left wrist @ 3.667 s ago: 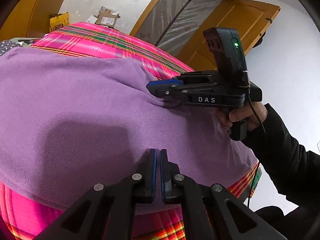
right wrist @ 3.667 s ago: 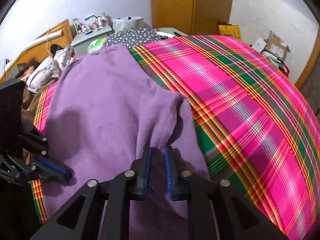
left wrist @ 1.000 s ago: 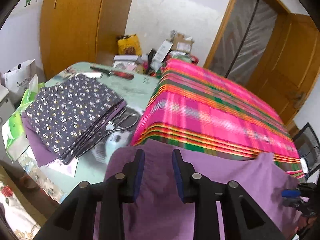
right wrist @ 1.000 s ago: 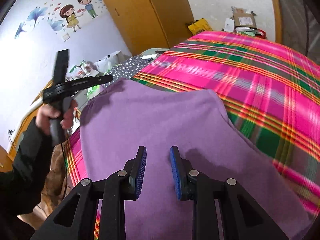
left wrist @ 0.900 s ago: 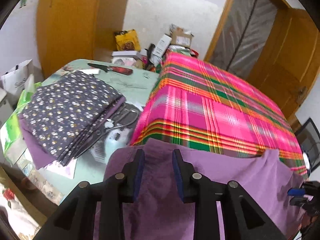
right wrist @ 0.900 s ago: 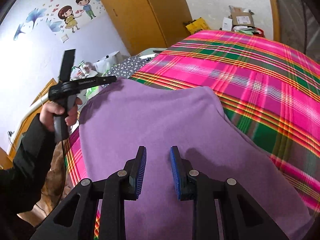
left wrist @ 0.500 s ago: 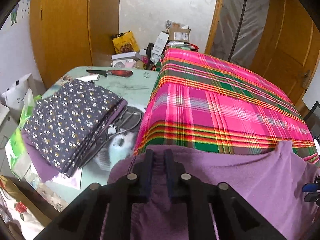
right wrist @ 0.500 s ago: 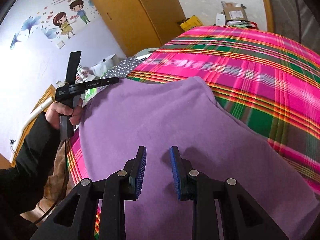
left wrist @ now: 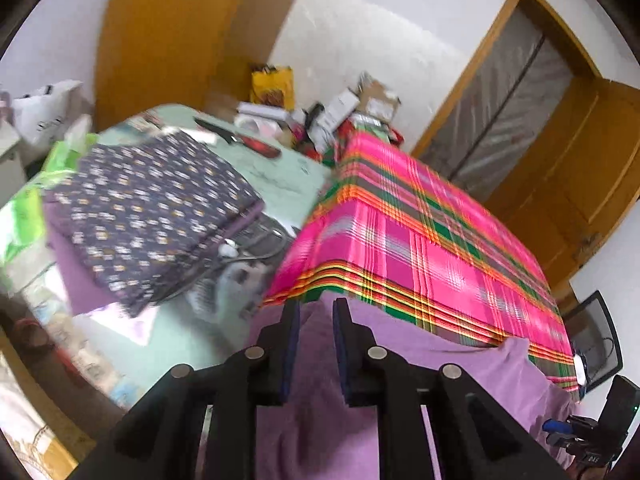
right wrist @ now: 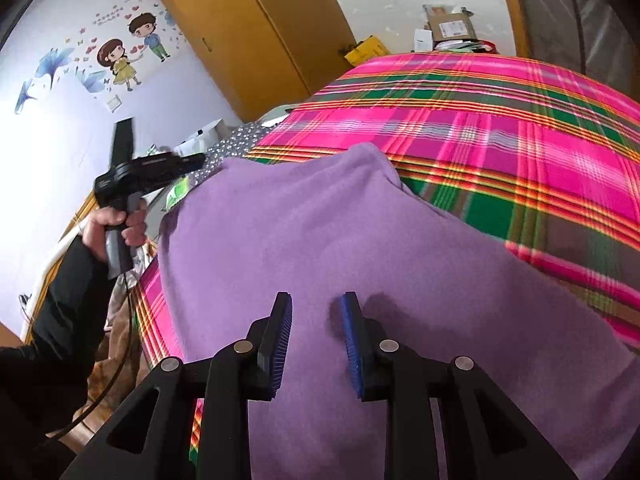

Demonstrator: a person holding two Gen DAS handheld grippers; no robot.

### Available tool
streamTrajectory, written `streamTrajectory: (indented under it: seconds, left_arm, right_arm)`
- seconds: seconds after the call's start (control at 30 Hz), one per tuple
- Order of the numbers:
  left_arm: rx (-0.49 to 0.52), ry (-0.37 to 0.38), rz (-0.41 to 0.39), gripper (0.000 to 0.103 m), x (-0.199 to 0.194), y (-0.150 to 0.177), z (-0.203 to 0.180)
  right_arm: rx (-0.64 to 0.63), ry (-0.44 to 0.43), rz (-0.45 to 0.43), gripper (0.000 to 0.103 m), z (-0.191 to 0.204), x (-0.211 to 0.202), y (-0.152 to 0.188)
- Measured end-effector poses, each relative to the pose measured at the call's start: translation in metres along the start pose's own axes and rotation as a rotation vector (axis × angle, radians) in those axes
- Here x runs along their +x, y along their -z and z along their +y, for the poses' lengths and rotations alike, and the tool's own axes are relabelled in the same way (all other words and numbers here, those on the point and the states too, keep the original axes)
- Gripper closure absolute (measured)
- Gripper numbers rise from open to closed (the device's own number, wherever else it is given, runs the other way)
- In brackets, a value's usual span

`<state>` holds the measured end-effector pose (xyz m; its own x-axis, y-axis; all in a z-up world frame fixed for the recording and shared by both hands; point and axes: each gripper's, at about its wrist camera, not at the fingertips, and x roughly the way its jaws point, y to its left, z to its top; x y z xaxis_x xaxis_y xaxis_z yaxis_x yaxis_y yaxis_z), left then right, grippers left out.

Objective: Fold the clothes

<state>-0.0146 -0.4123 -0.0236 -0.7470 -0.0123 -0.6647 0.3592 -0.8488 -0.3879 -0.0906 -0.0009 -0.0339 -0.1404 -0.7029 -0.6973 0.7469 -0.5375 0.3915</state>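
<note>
Left claw [left wrist: 314,312] reopening, purple garment [left wrist: 420,364] beneath

Nothing here comes through legibly: the white bag [left wrist: 44,108] by the wall carries dark lettering smeared by motion blur, and the left gripper [right wrist: 160,168] has pale print along its side too small to make out.

The purple garment [right wrist: 360,248] looks like matt, fuzzy fleece. The pink plaid cloth [right wrist: 500,128] beneath is smoother woven fabric. The orange wardrobe [right wrist: 256,28], upper centre, seems semi-gloss wood. Black gripper fingers [right wrist: 272,344] are matt plastic with ribbed blue pads.
</note>
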Motion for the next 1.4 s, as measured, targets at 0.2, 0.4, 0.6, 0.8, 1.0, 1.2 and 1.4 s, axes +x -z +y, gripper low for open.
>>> streamTrajectory:
  seconds: [0.2,0.4,0.6,0.8,1.0,1.2,1.4]
  left_arm:
    - [0.12,0.006,-0.016,0.086,-0.033,0.05,-0.023]
    - [0.047,-0.016,0.015,0.088,-0.025,0.083,-0.006]
    - [0.005,-0.035,-0.009,0.089,-0.032,0.089,-0.003]
    - [0.016,-0.046,-0.02,0.089,-0.037,0.1,-0.021]
    - [-0.009,-0.062,-0.015,0.089,-0.035,0.105,-0.022]
    - [-0.024,-0.085,-0.008,0.089,-0.041,0.105,-0.028]
    - [-0.023,-0.072,-0.009,0.089,-0.048,0.111,-0.043]
  right_arm:
    - [0.003,0.021,-0.04,0.076,-0.003,-0.01,0.01]
    - [0.012,0.059,-0.064,0.076,-0.008,-0.018,0.019]
    - [-0.004,0.135,-0.092,0.056,-0.006,-0.031,0.033]
    - [-0.019,0.201,-0.126,0.052,-0.007,-0.044,0.042]
    - [-0.03,0.266,-0.11,0.052,-0.008,-0.047,0.052]
    - [-0.024,0.313,-0.111,0.052,-0.01,-0.053,0.059]
    - [-0.048,0.369,-0.117,0.052,-0.008,-0.056,0.063]
